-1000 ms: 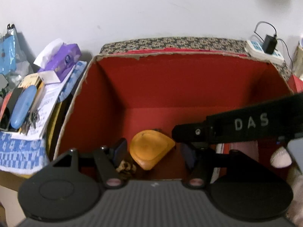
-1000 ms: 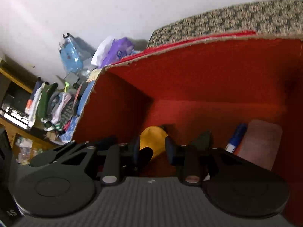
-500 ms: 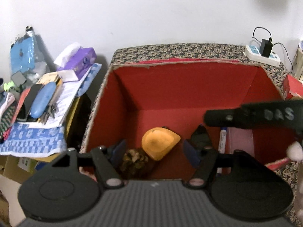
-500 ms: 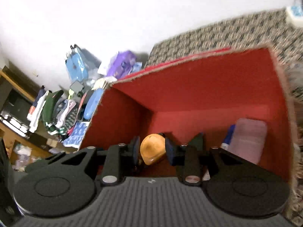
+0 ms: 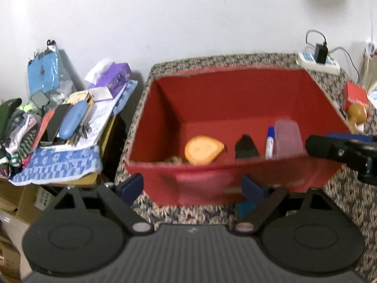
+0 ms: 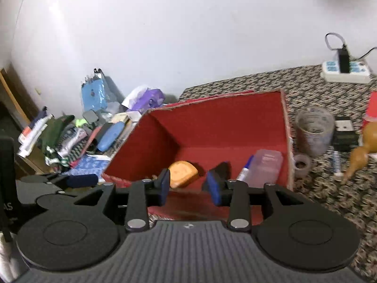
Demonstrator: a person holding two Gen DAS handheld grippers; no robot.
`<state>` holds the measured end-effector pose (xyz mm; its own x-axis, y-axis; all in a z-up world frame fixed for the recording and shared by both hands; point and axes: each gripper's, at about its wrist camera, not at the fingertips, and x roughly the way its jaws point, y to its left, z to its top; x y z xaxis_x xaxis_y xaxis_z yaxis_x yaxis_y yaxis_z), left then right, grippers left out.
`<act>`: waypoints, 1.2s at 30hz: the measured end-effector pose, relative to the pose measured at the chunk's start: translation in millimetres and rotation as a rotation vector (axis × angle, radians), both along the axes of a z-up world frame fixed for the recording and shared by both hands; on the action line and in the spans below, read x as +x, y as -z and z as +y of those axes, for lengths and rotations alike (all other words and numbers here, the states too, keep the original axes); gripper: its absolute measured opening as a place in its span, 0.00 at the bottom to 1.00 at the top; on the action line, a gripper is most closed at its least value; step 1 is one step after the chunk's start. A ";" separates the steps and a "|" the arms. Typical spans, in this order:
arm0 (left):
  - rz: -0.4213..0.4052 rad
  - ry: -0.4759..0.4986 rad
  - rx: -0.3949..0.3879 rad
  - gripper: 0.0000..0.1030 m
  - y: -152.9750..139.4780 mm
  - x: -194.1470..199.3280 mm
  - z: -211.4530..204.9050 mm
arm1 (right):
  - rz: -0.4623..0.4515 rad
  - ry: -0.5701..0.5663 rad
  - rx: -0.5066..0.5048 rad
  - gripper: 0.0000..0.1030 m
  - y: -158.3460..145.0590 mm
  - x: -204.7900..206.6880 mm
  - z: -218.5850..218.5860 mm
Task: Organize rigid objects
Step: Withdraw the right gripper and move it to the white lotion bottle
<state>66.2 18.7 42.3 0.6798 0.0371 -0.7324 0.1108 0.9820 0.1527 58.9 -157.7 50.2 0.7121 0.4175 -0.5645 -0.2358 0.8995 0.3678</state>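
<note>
Both tongs point(image 5: 193, 186) point(image 6: 189, 185) opening, empty, angled downward

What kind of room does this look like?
Probably a cluttered room in a home: a patterned tablecloth, a tissue box among piled clothes, and a power strip by the wall.

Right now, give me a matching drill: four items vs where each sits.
Items:
1. orange case
2. blue marker
3. gourd
4. purple tissue box

Places:
A. on the patterned cloth, right of the red box
B. on the box floor, left part
C. on the cluttered pile, left of the box
D. inside the box, beside the clear plastic container

Pairs: 1-B, 2-D, 3-A, 4-C
</note>
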 end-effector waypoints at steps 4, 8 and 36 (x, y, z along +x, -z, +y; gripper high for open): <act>0.033 0.010 0.011 0.92 13.0 -11.0 -1.8 | -0.006 0.034 -0.038 0.24 6.4 -19.5 -1.5; 0.074 0.005 0.011 0.94 26.2 -16.5 -2.1 | 0.018 0.098 -0.044 0.28 16.5 -32.8 -6.3; 0.232 -0.137 0.027 0.97 60.5 -51.9 -76.1 | 0.230 0.073 -0.162 0.28 41.0 -66.0 -62.5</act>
<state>14.2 -57.4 -18.2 0.4810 0.1390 -0.8656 0.0122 0.9862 0.1651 -7.1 -220.2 9.3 0.5823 0.2607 -0.7700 -0.0952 0.9625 0.2539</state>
